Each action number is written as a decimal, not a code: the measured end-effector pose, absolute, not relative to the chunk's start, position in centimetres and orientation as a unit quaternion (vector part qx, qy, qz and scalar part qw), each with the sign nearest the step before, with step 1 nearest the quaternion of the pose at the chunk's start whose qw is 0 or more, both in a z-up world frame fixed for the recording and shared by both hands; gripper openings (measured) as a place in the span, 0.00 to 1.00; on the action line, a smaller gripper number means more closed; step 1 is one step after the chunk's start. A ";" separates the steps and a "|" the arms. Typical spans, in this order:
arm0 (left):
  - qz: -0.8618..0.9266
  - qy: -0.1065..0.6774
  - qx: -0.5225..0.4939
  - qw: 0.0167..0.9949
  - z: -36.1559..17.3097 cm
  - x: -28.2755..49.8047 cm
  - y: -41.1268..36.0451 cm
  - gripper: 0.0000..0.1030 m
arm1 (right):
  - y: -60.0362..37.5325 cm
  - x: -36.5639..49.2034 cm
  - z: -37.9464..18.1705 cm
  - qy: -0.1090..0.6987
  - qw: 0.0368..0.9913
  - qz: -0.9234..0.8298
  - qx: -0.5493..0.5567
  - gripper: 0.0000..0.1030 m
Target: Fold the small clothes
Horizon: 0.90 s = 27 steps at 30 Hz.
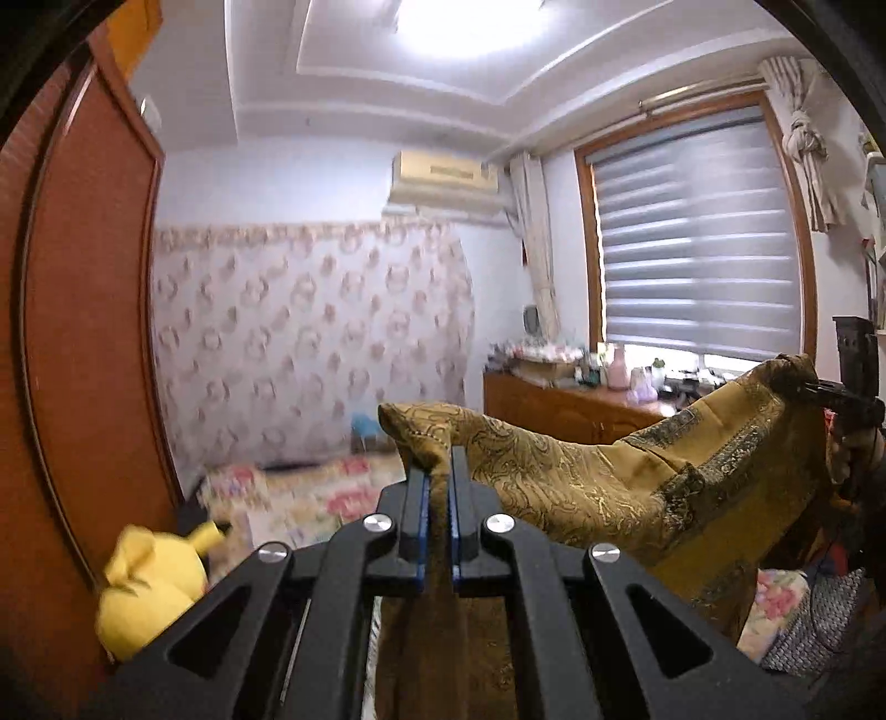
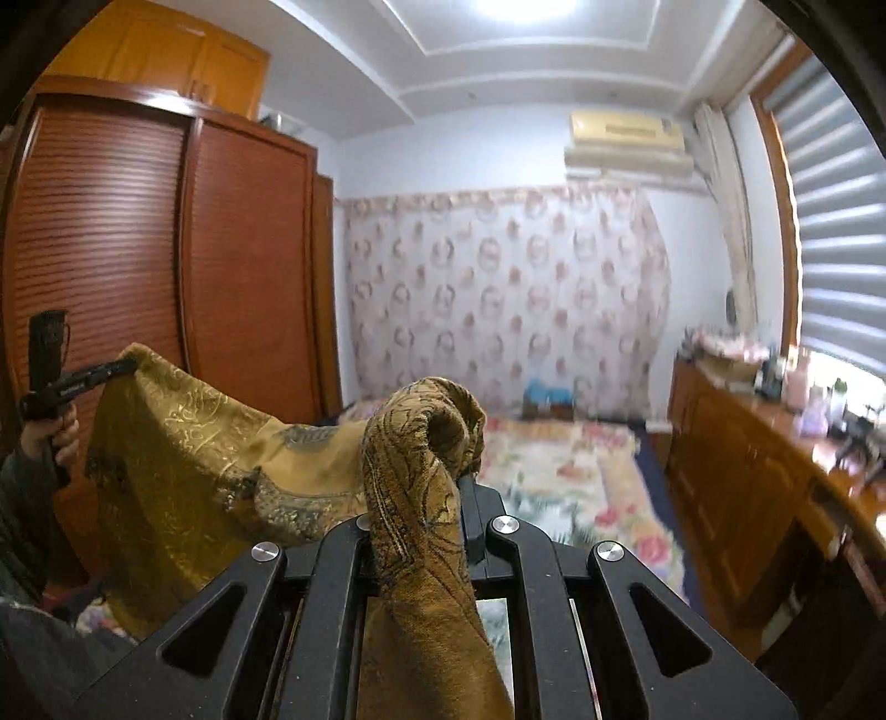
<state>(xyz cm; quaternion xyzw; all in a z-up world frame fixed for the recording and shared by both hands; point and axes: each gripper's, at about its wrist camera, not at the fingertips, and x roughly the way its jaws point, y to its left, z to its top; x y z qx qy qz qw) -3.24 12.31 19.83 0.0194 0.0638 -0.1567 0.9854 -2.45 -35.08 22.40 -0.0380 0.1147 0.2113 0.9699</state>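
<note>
Soft, limp gold brocade cloth (image 1: 581, 476) pinched at two top corners: left claw (image 1: 439, 471) and right claw (image 2: 462, 482) both clamped; best gripped at hems.

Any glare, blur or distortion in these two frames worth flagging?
Left wrist view: ceiling light blown out, yellow plush toy and bedspread smeared, wardrobe bowed by fisheye. Right wrist view: ceiling light clips white, dresser blurred; gold cloth stays sharp.

Open air ahead over the bed (image 2: 581, 487), wardrobe (image 2: 166, 249) left, dresser (image 2: 747, 471) right.
</note>
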 end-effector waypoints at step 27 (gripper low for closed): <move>-0.072 -0.031 0.056 0.995 29.7 -5.2 15.3 0.02 | -33.1 -3.0 38.0 0.018 0.975 0.173 -0.138 0.06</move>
